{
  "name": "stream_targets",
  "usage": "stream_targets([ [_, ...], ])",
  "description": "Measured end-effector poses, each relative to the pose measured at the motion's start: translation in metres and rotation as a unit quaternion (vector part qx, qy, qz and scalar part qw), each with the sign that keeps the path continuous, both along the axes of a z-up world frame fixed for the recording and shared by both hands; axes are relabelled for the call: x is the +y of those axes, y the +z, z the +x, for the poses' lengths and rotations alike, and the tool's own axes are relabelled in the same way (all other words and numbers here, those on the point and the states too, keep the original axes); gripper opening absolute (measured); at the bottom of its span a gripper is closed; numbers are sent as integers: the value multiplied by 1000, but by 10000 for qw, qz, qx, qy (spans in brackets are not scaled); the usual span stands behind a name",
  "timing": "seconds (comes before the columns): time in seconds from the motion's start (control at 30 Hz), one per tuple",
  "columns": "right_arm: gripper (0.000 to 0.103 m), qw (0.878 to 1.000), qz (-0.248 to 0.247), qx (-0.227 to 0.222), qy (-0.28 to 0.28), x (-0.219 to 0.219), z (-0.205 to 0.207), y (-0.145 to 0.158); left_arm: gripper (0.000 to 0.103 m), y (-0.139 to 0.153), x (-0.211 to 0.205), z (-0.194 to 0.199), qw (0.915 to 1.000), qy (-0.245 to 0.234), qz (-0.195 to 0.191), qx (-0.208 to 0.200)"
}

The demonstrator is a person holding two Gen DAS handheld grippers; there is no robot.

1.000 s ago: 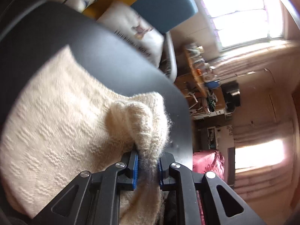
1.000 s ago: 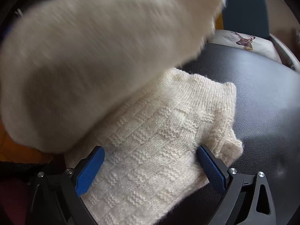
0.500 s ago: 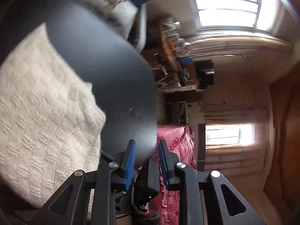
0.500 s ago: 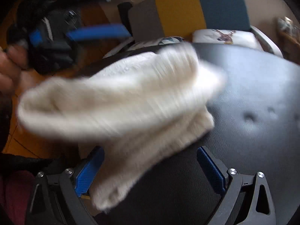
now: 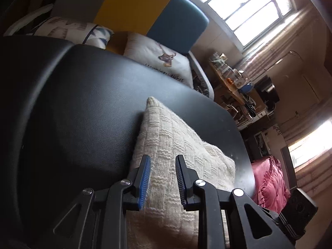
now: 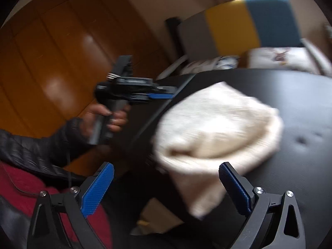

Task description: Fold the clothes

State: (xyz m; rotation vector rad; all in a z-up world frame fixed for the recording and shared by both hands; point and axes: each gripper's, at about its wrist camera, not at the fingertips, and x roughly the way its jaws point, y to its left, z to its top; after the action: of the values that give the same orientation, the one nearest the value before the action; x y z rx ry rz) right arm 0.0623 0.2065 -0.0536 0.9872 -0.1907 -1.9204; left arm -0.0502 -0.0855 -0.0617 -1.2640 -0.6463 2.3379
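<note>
A cream knitted sweater (image 5: 176, 137) lies folded on the black table (image 5: 83, 114). My left gripper (image 5: 162, 157) hovers over its near part, open by a narrow gap; the knit shows below the gap, with nothing pinched. In the blurred right wrist view the sweater (image 6: 217, 120) sits at the table's near left corner, with one end hanging over the edge. My right gripper (image 6: 166, 165) stands wide open in front of it, holding nothing. A hand (image 6: 116, 118) in a dark sleeve holds the left gripper (image 6: 172, 92) left of the sweater.
A chair (image 5: 155, 14) with a yellow and blue back and printed cushions (image 5: 159, 58) stands behind the table. Wooden panels (image 6: 51, 51) fill the left. A red cloth (image 5: 269, 180) and a cluttered desk (image 5: 234, 78) lie beyond the right edge.
The left gripper let go of the sweater's bunched end and swung round over the folded knit. The lifted flap came down onto the sweater. The right gripper rose and drew back.
</note>
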Motion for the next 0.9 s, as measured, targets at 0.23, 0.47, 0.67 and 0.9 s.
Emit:
stream_targets([
  [0.23, 103, 9803, -1189, -1525, 413, -43, -10, -49, 23, -23, 33, 13, 9946, -1019, 84, 179],
  [0.47, 80, 9686, -1387, -1983, -572, 13, 34, -99, 22, -38, 45, 37, 9872, -1560, 62, 323],
  [0.67, 96, 9632, -1508, -1653, -1487, 57, 43, -62, 22, -22, 42, 51, 9840, -1605, -107, 768],
  [0.9, 101, 9373, -1325, -1286, -2955, 77, 4, -49, 22, -19, 25, 73, 9838, -1491, 99, 992],
])
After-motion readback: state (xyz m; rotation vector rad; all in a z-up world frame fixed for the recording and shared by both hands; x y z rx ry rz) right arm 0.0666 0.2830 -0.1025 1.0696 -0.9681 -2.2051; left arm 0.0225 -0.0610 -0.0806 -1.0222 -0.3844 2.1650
